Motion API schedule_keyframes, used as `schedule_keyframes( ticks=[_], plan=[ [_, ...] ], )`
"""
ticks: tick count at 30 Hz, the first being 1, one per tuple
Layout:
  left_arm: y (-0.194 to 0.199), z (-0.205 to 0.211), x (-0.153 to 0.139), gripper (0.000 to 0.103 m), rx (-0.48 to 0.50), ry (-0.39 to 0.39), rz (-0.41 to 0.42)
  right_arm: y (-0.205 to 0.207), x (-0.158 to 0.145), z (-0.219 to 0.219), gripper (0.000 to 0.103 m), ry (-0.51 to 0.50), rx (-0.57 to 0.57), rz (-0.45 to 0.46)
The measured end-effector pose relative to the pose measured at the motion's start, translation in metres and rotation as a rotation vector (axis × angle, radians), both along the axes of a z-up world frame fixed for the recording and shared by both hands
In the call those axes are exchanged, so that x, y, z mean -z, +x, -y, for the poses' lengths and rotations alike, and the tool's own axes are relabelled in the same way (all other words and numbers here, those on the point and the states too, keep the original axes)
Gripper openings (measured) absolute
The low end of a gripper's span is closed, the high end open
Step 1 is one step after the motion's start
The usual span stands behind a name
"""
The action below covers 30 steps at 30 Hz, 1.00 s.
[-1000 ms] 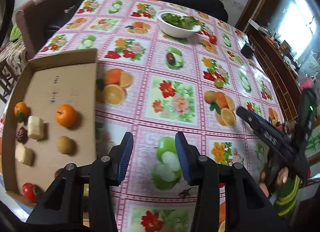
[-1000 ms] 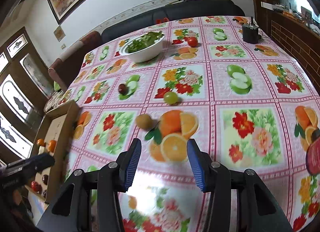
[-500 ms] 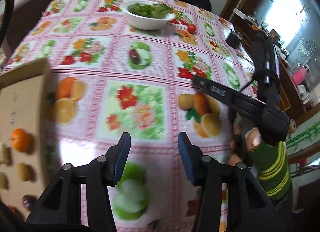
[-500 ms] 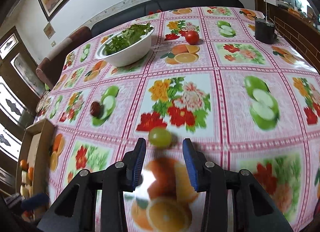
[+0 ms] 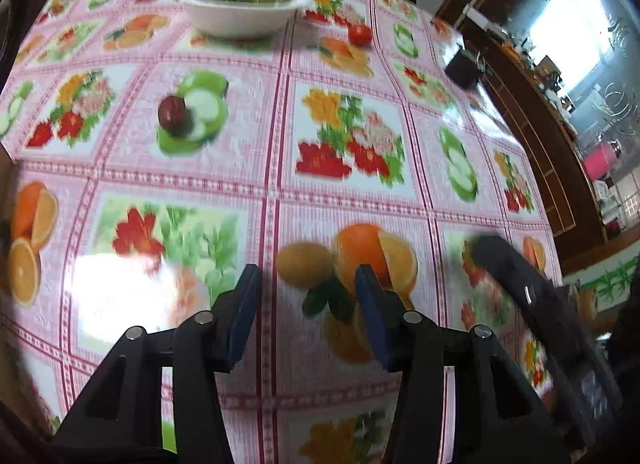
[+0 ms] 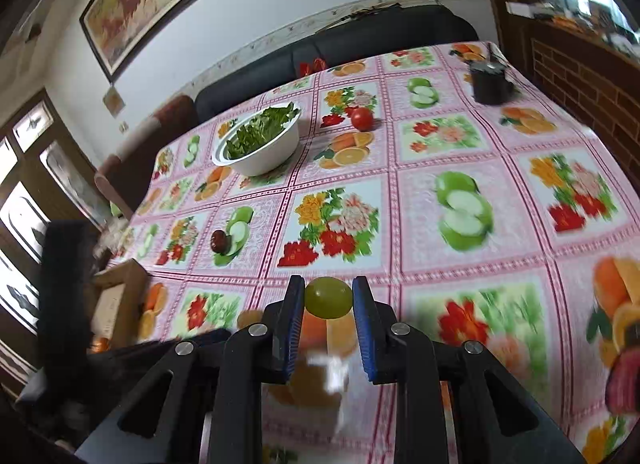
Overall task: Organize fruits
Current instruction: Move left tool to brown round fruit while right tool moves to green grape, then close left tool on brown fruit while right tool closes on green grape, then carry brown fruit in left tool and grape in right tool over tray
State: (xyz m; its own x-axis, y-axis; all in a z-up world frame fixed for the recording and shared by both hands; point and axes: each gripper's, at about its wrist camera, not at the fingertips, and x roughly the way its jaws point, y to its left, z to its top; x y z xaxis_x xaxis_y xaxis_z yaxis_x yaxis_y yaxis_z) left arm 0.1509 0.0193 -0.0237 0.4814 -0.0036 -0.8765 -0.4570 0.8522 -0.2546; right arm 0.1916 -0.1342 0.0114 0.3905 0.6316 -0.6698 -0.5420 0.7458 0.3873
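A small green grape point(image 6: 328, 297) sits between the blue pads of my right gripper point(image 6: 326, 291), which is shut on it just above the flowered tablecloth point(image 6: 460, 168). In the left wrist view a brown kiwi-like fruit point(image 5: 305, 264) lies on a printed orange, just ahead of my left gripper point(image 5: 309, 288). The left jaws are closing, and the fruit lies at the tips with neither pad touching it. A dark red fruit point(image 5: 173, 114) and a red tomato point(image 5: 359, 34) lie farther back. The right gripper's dark body point(image 5: 520, 284) shows at the right of that view.
A white bowl of greens point(image 6: 260, 144) stands at the far side near the tomato point(image 6: 362, 118). A black cup point(image 6: 490, 80) is at the far right corner. The cardboard box point(image 6: 116, 296) with sorted fruit is at the left edge. A sofa lies beyond the table.
My left gripper swung right, away from the box, down toward the brown fruit, and its jaws narrowed. My right gripper pushed forward to the green grape and shut on it.
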Motion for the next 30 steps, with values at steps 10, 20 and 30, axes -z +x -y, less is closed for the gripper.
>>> schedule_keyframes(
  ticks=[10, 20, 30],
  plan=[
    [-0.04, -0.002, -0.01, 0.025, -0.067, 0.103, -0.016, -0.025, -0.006, 0.026, 0.025, 0.049, 0.021, -0.014],
    [-0.092, -0.014, -0.026, 0.025, -0.166, 0.2, -0.021, -0.059, -0.013, 0.002, 0.025, 0.047, -0.058, -0.003],
    [-0.127, -0.025, -0.044, 0.026, -0.233, 0.268, -0.004, -0.088, -0.03, -0.024, 0.025, 0.045, -0.134, 0.037]
  ],
)
